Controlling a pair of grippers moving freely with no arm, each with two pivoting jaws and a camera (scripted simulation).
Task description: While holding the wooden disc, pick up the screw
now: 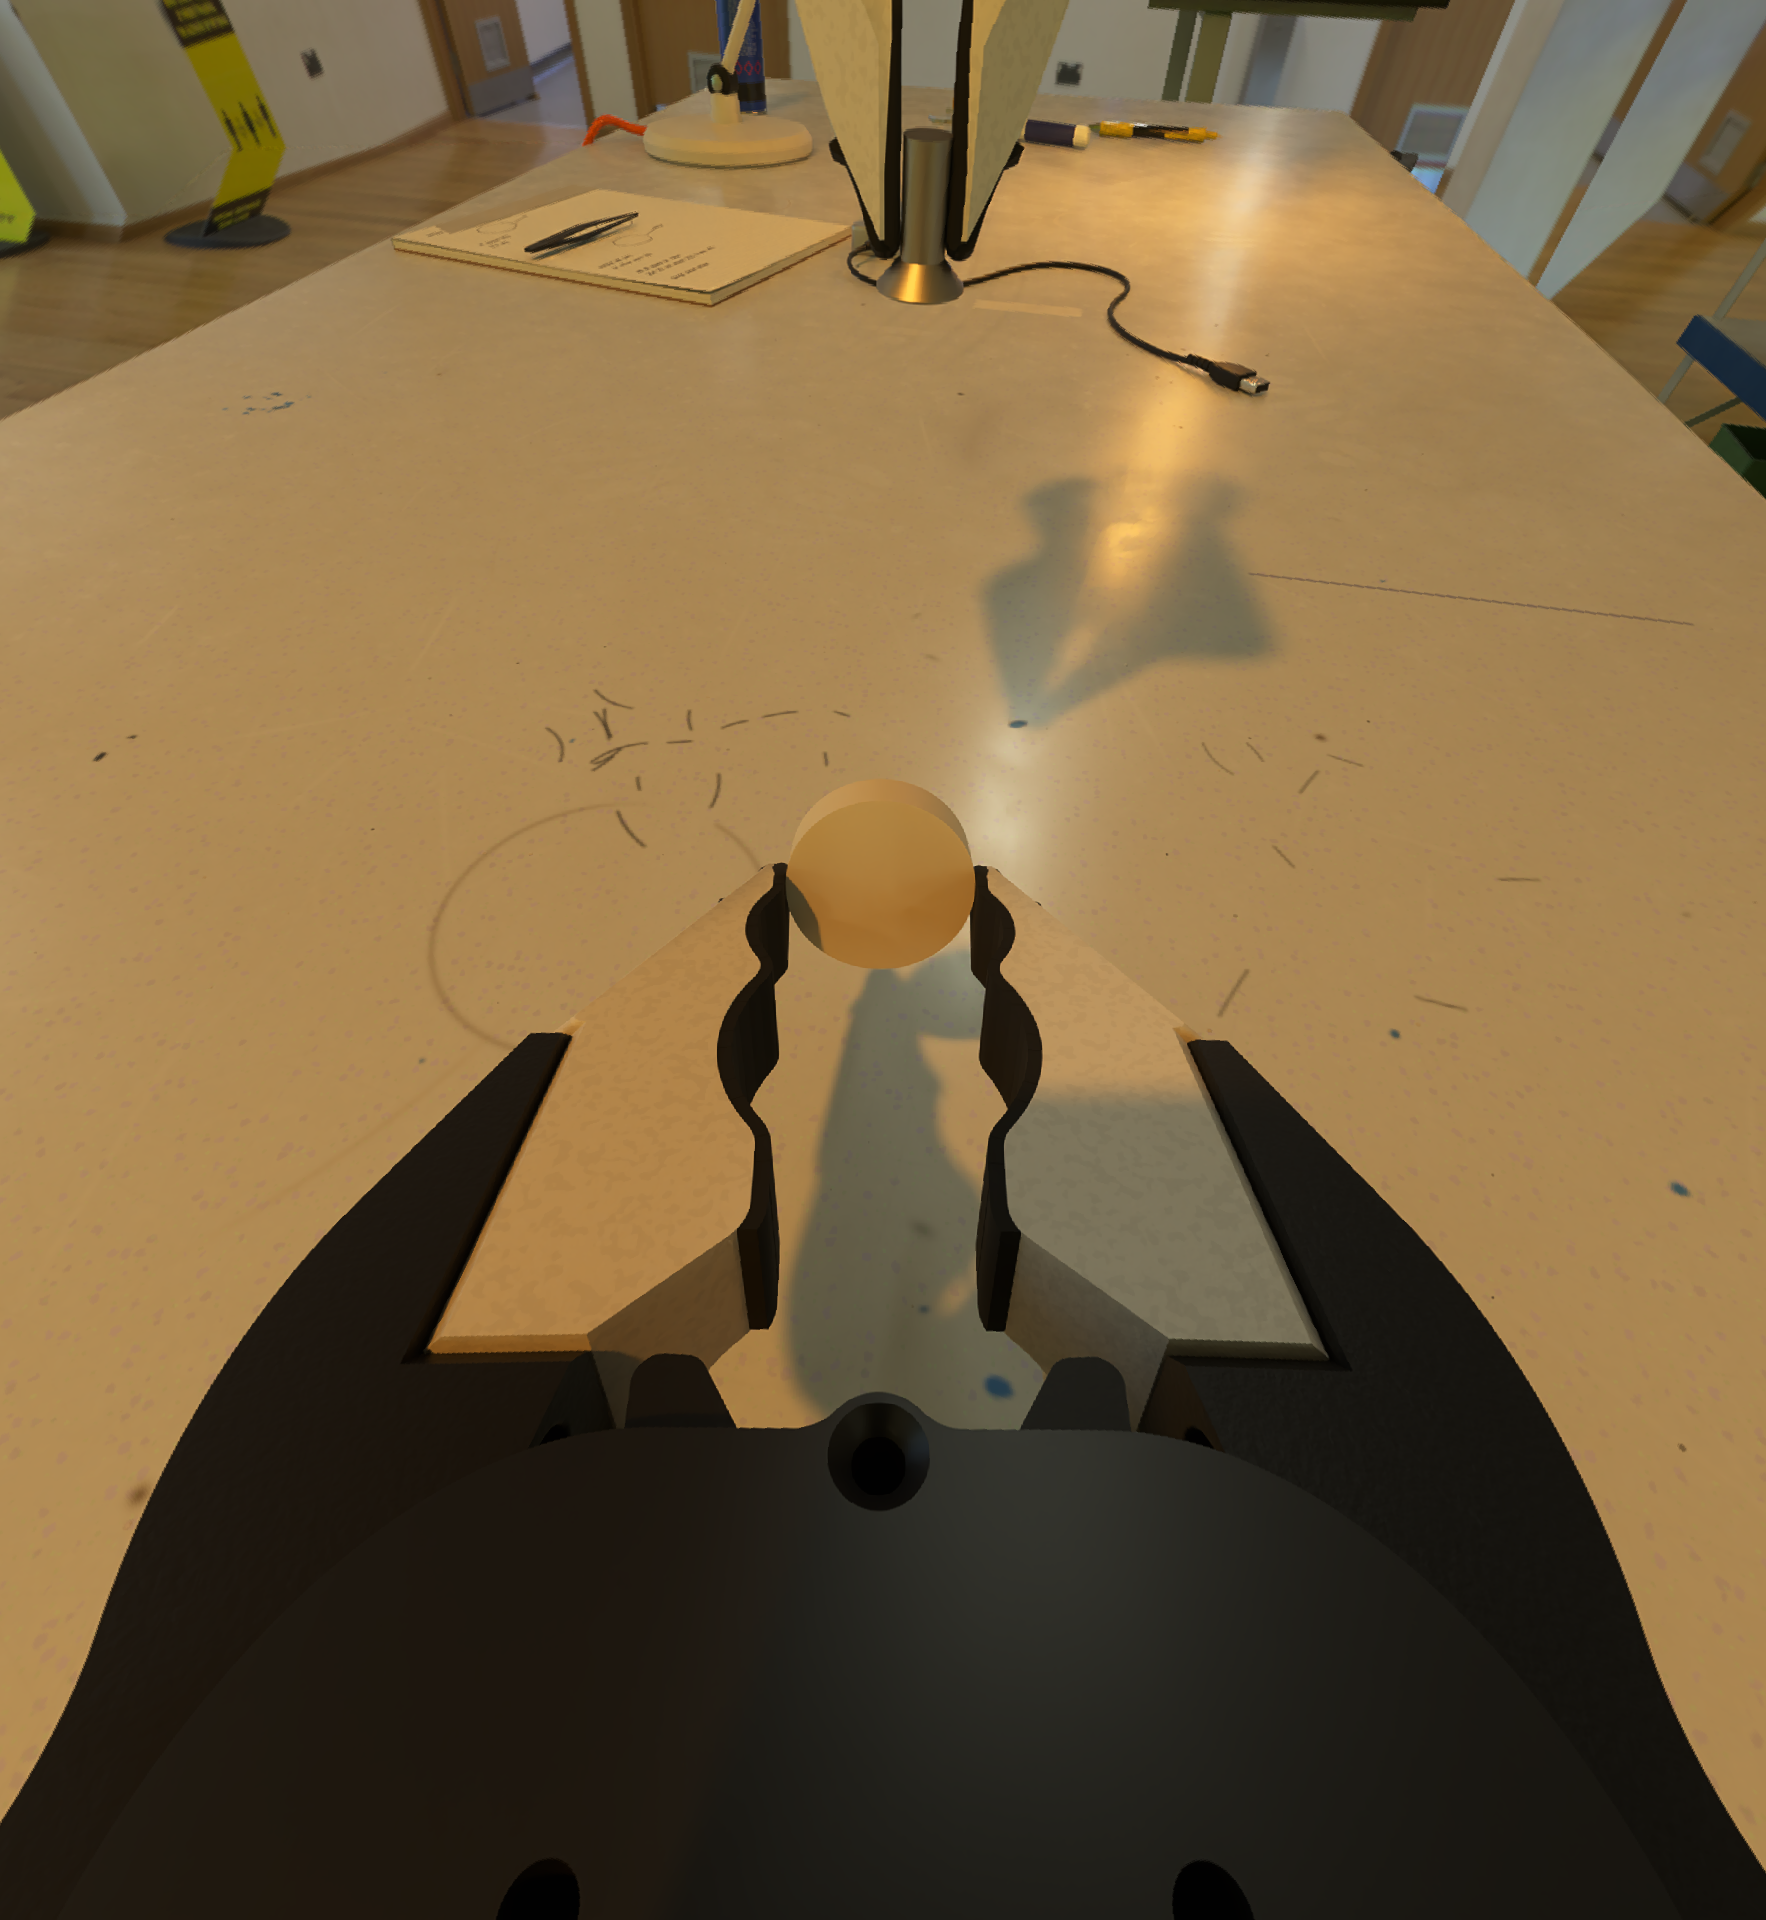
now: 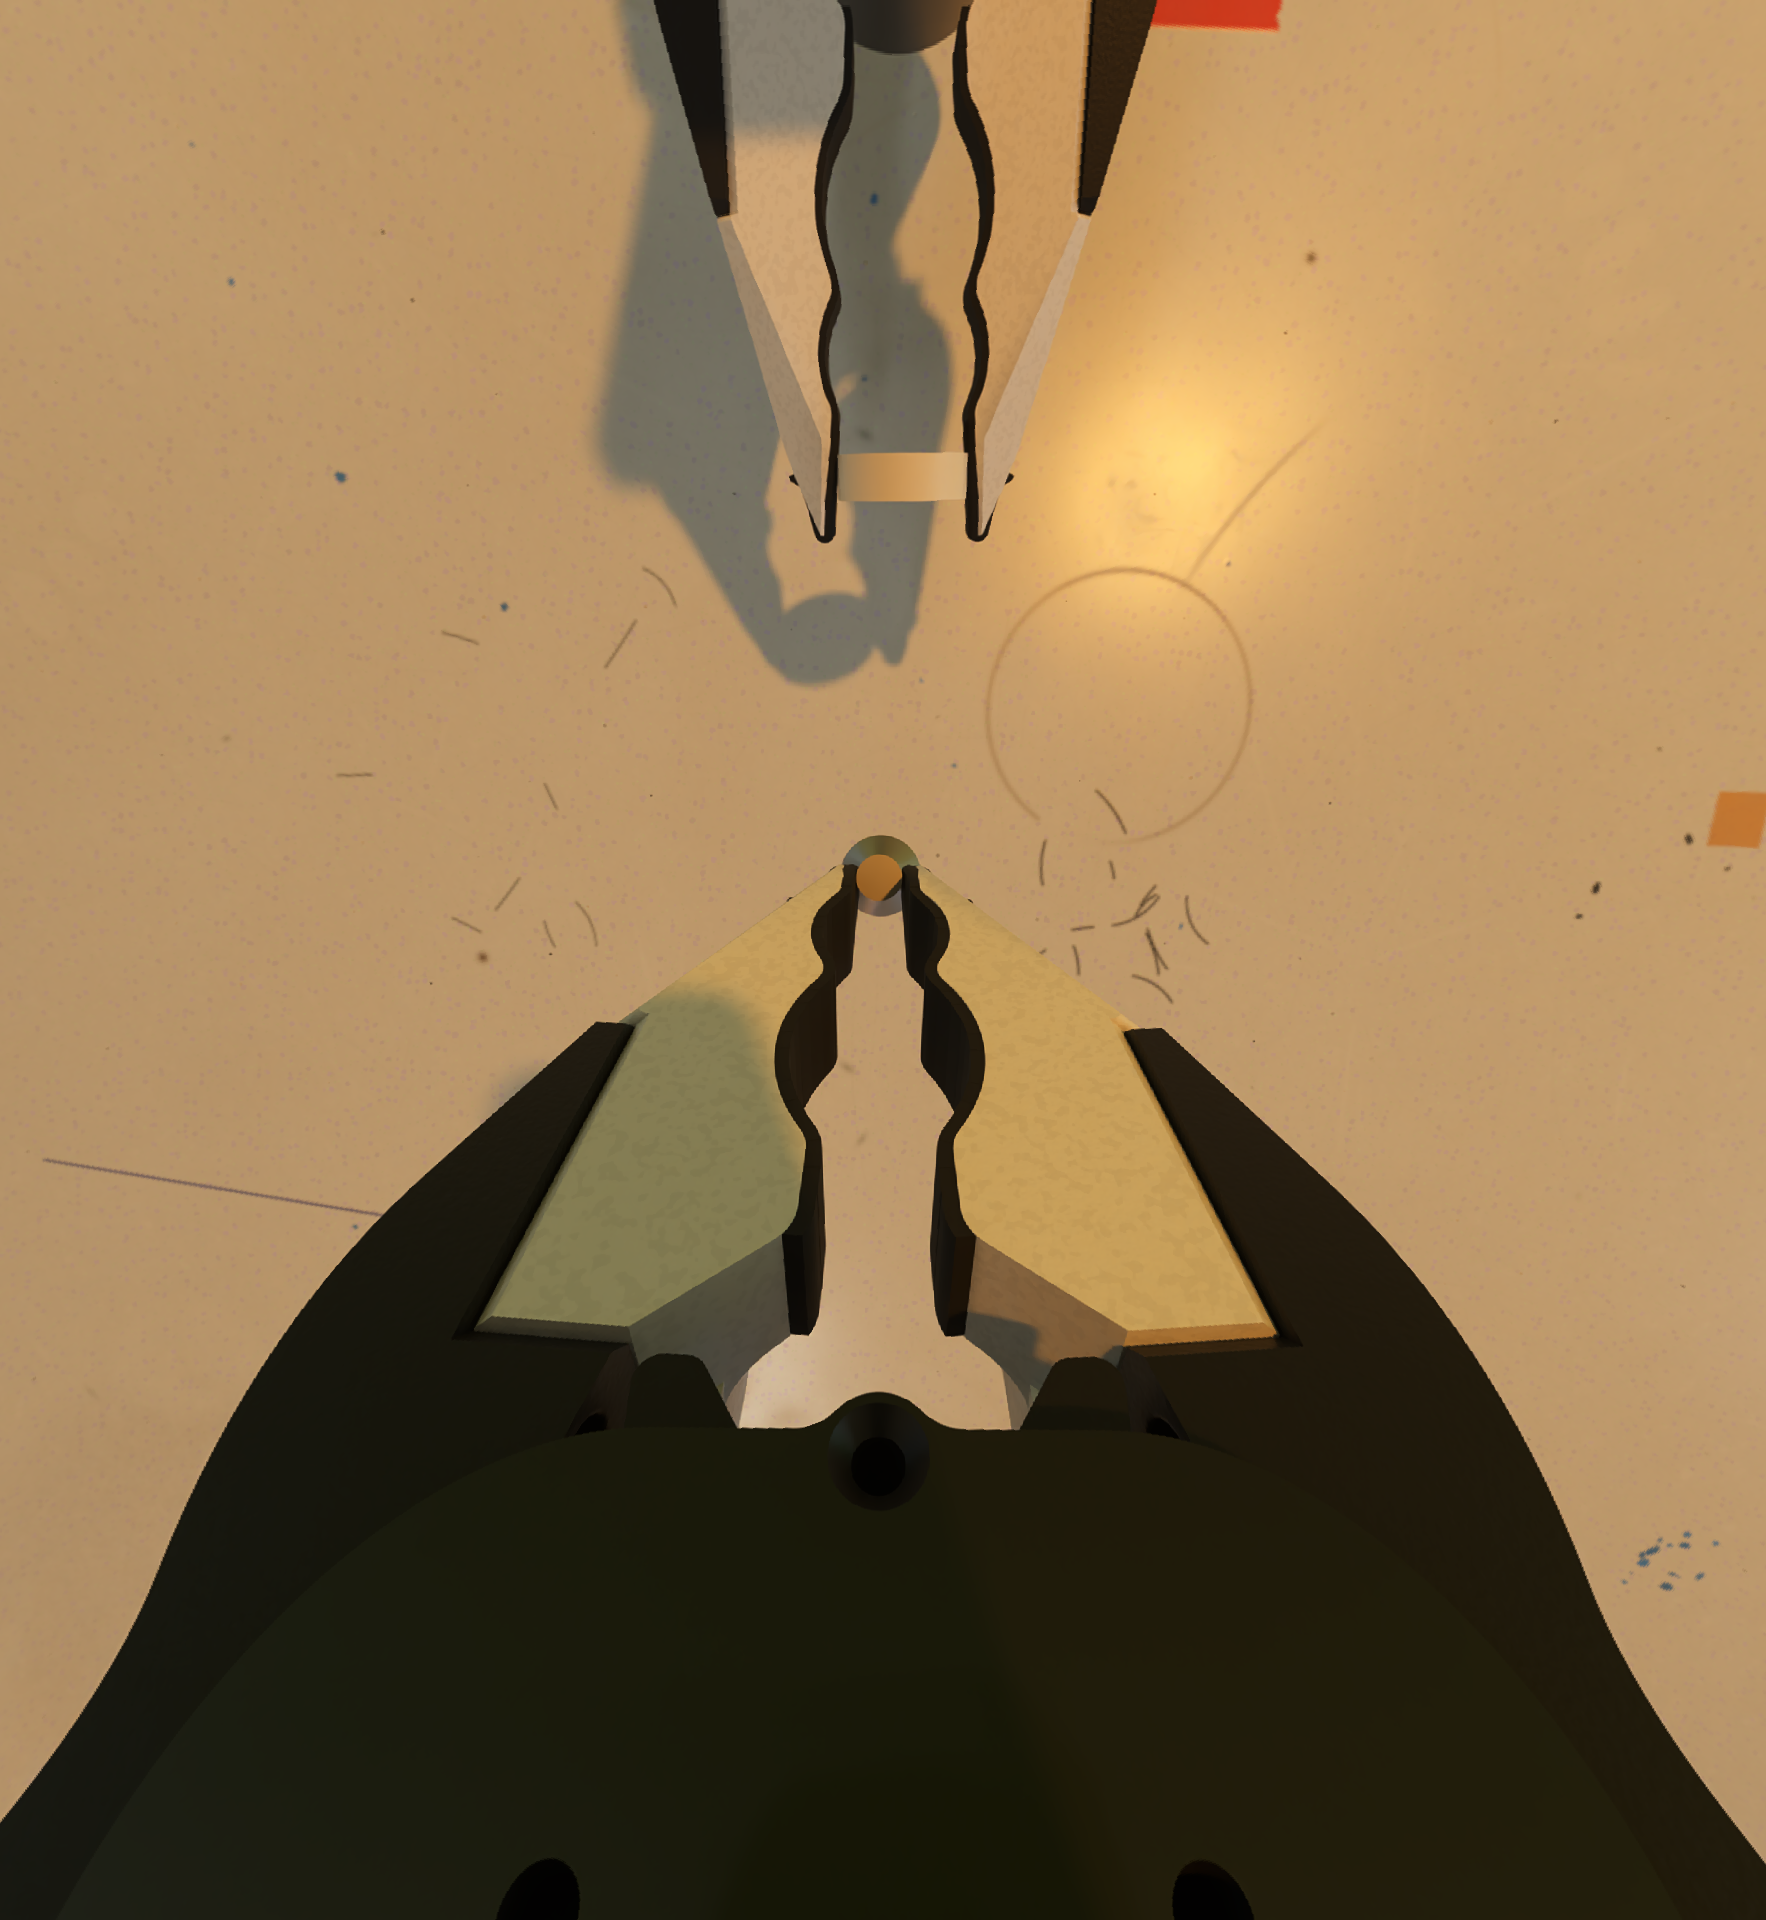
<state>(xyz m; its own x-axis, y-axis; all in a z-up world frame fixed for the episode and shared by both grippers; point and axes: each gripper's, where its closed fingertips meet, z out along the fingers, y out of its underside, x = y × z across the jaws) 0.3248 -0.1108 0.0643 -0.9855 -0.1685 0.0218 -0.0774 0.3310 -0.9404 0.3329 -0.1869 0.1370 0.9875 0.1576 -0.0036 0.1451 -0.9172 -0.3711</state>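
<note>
My left gripper is shut on the wooden disc, a pale round disc held by its rim at the fingertips, above the table. The right wrist view shows this gripper and the disc edge-on. My right gripper points straight down and is shut on the screw, seen end-on. In the left wrist view the right gripper stands far ahead, gripping the shank of the grey metal screw. The screw's flared head looks level with the table.
A notepad with black tweezers lies far left of the screw. A black USB cable trails right of it. A lamp base and markers sit at the far end. The table's edges run along both sides.
</note>
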